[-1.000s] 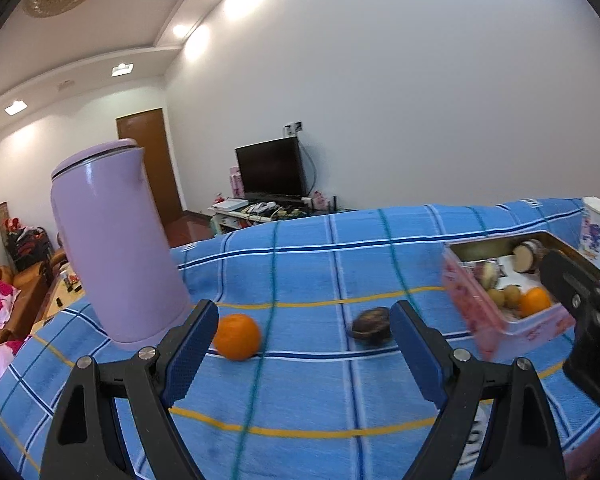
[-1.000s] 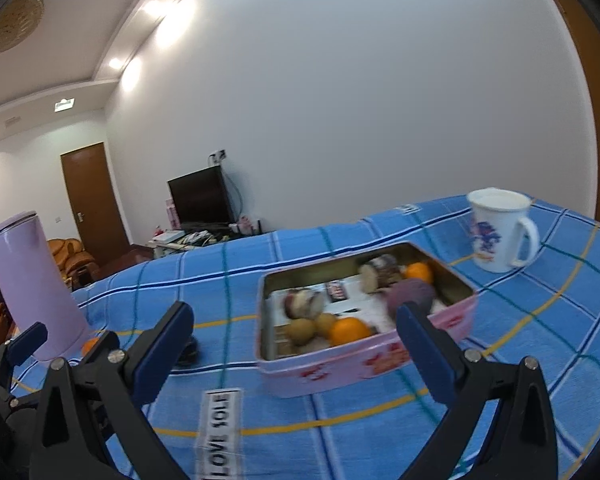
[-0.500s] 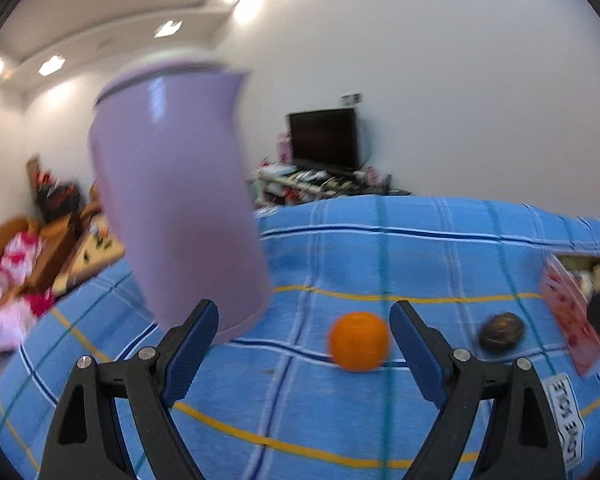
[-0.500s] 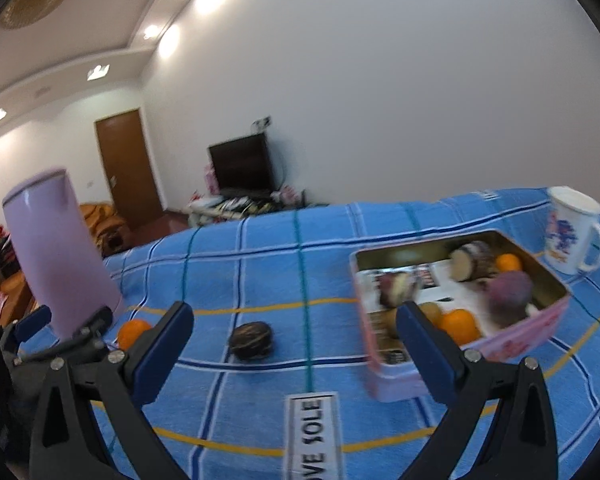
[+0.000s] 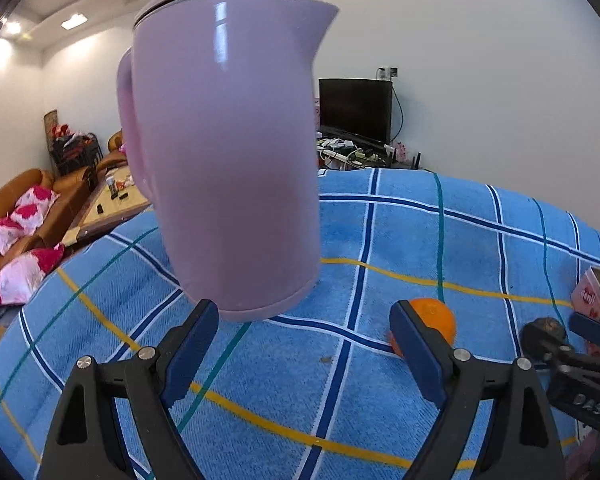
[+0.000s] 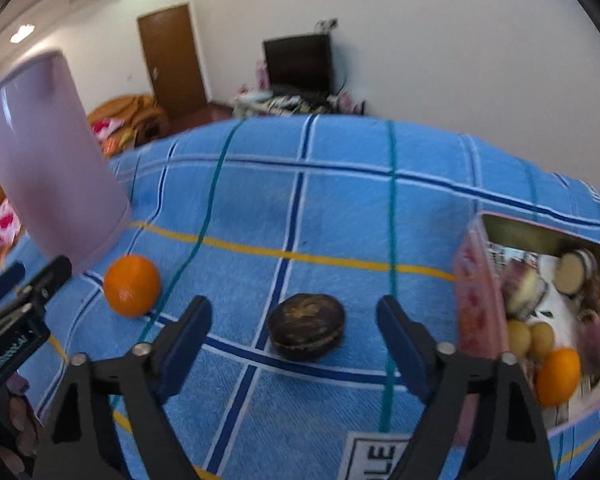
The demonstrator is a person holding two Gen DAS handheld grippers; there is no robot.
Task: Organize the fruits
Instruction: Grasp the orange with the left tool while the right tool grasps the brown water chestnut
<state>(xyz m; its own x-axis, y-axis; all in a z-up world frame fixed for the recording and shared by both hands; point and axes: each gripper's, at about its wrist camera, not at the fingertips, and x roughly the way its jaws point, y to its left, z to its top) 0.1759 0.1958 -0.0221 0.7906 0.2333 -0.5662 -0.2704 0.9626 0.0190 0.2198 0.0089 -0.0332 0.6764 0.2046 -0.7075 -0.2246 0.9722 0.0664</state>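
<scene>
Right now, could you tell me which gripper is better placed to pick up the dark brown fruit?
The right gripper: open, with the dark brown fruit centred between its fingers. The left gripper faces the purple kettle.

Jugs: one is standing on the cloth (image 5: 400,232), a lilac jug (image 5: 228,152).
Loose oranges: one orange (image 6: 131,285) is lying beside the jug.
Dark fruits: one dark fruit (image 6: 306,326) is sitting alone on the cloth.
Tins: one pink tin (image 6: 470,304) is holding mixed fruit; the blur is hiding their exact number.
Grippers: two are showing, left gripper (image 5: 304,350) and right gripper (image 6: 294,342).
</scene>
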